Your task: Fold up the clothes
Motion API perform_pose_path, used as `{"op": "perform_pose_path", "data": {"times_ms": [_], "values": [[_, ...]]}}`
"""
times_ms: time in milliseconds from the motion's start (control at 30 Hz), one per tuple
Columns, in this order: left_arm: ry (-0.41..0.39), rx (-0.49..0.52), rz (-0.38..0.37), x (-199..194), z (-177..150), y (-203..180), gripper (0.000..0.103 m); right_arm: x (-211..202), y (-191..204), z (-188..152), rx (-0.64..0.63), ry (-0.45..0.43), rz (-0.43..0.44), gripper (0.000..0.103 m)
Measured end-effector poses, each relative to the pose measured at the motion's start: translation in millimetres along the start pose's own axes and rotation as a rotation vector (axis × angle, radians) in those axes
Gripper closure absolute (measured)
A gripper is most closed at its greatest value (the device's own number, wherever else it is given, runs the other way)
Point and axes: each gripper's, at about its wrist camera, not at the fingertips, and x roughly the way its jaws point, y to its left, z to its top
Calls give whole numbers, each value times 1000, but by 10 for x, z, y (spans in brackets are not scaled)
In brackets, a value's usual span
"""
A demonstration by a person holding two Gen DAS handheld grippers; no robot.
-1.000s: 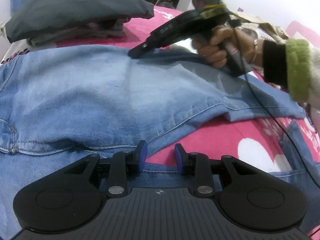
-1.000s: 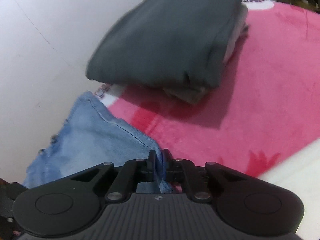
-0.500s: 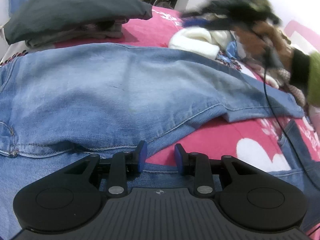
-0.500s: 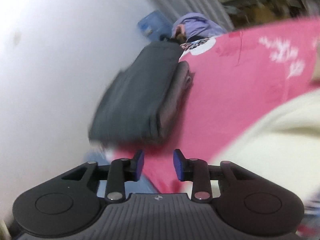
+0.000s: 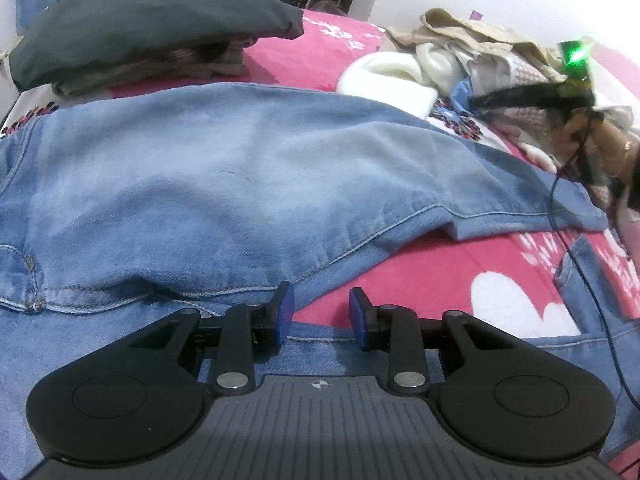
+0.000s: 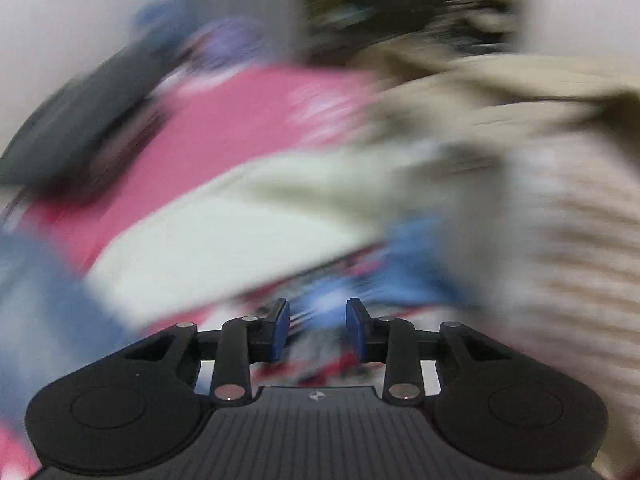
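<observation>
pink bed cover (image 5: 420, 280) with white prints fills the surface, white wall behind, clutter in the far background. one pair of light blue jeans (image 5: 200, 184) lies spread flat on the bed, long axis running left to right across the left wrist view, the leg hem pointing right, the waist end off to the left. one dark grey folded garment (image 5: 152, 12) sits on a small stack beyond the jeans at the far left. one loose pile of cream and beige clothes (image 5: 460, 60) lies at the far right. left gripper (image 5: 320, 314) hovers low over the near edge of the jeans, jaws apart, nothing between them. right gripper (image 6: 317, 326) also spread wide and empty, its view heavily motion-blurred, cream cloth and pink cover smeared ahead; in the left view it shows blurred at the right, held by a hand (image 5: 608, 148) over the clothes pile.
</observation>
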Motion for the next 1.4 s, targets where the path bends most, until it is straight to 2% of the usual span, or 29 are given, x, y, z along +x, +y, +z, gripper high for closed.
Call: {"op": "perform_pose_path", "data": {"times_ms": [67,167,267,300,433,567,600,800,933,967,1000,1100,1167,1233,1267,1300,1333,1400], "values": [[-1,-5,11,-11,12,-10,73,-285,-232,37,111,-89,-45,69],[-21,-15,34,-78,33,-62,73,-1049,-384,-63,163,-268,-32,68],[-66,-16,46,-203,61,-147,73,-1873,-471,-263,200,-402,-24,66],[-82,-16,44,-251,74,-184,72,-2087,-484,-355,221,-418,-23,64],[-120,-8,4,-404,129,-419,72,-2520,-584,-808,383,-344,7,60],[-114,90,-96,-462,142,-881,68,-2952,-684,-1260,545,-267,37,59],[-98,122,-138,-440,124,-1037,68,-3060,-709,-1374,585,-247,44,56],[20,360,-416,-223,-59,-2138,63,-3669,-835,-2069,830,-131,91,53],[146,465,-555,18,-233,-2924,55,-3645,-706,-2684,1021,-140,90,53],[174,511,-551,76,-300,-3127,53,-3648,-672,-2802,1049,-146,71,53],[190,568,-512,128,-383,-3318,49,-3649,-635,-2889,1061,-147,44,53],[210,717,-339,263,-643,-3701,48,-3666,-522,-3109,1081,-145,-13,53],[213,759,-260,331,-749,-3787,50,-3678,-457,-3232,1088,-143,-43,53],[217,717,-246,343,-740,-3696,70,-3681,-443,-3270,1084,-141,-54,53],[228,672,-255,351,-696,-3644,75,-3683,-435,-3289,1082,-140,-59,53],[238,618,-270,343,-627,-3586,88,-3684,-428,-3308,1080,-139,-65,53],[242,557,-284,321,-554,-3521,94,-3686,-421,-3327,1077,-138,-70,53],[218,436,-321,219,-399,-3334,98,-3679,-409,-3352,1071,-136,-78,53]]}}
